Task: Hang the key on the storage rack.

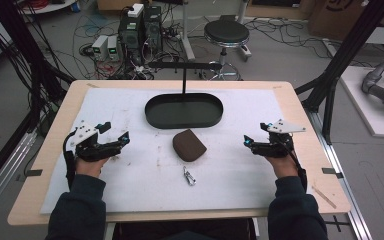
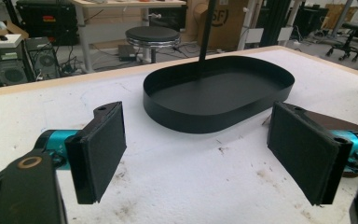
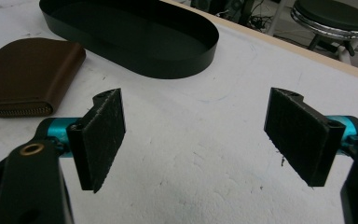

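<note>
Stained white mat [image 1: 130, 190] on table [image 1: 300, 107]

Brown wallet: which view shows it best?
The right gripper view: the brown wallet lies close, its zipper edge clear. The high view shows it small but whole, before the black tray. The left gripper view gives just a sliver.

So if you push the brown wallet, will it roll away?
Probably not: the wallet lies flat on the white mat, so it should slide. Its soft-looking leather and zipped edge suggest it may give slightly when squeezed, without flopping.
</note>
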{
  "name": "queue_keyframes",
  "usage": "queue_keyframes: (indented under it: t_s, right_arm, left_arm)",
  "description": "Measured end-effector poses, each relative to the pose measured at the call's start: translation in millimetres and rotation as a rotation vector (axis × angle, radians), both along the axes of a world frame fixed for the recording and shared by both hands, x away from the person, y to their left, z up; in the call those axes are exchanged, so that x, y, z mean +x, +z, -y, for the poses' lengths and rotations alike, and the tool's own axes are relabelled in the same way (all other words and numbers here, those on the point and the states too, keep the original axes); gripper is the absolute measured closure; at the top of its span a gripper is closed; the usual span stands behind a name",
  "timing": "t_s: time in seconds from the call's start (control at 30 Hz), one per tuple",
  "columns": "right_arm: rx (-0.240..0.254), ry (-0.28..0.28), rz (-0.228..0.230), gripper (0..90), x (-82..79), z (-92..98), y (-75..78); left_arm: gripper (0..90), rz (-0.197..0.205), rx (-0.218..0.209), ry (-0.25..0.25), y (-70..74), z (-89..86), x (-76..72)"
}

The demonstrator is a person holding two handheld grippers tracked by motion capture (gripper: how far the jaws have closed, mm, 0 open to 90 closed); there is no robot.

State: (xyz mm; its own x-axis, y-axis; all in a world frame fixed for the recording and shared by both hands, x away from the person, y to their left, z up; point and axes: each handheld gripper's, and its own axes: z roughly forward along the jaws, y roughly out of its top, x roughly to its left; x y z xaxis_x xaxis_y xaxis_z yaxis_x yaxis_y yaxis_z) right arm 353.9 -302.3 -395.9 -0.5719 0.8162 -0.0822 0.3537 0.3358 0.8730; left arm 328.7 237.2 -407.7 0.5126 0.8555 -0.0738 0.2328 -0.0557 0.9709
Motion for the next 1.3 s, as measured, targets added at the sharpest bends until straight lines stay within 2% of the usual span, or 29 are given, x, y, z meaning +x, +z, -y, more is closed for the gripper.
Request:
queue_keyframes:
  t_s: [0.43,0.83,1.2,1.3]
  right_arm:
    - [0.015,0.009,-0.003,20.8,1.9,-1.2,-0.8]
    - [0.013,0.04,-0.016,21.1,-2.1,-14.3,-0.1]
    - [0.032,0.122,-0.018,21.6,-8.3,-39.0,2.9]
    - [0.023,0.16,-0.003,26.2,-11.8,-53.6,3.9]
  left_arm:
    - [19.3,-0.01,0.003,-0.006,-3.0,1.7,-0.1]
    - [19.4,-0.015,-0.001,-0.017,-4.1,1.5,-1.4]
    - [19.6,-0.026,-0.001,-0.023,-5.5,2.4,-1.3]
    - [19.8,-0.028,0.0,-0.024,-5.8,2.3,-2.2]
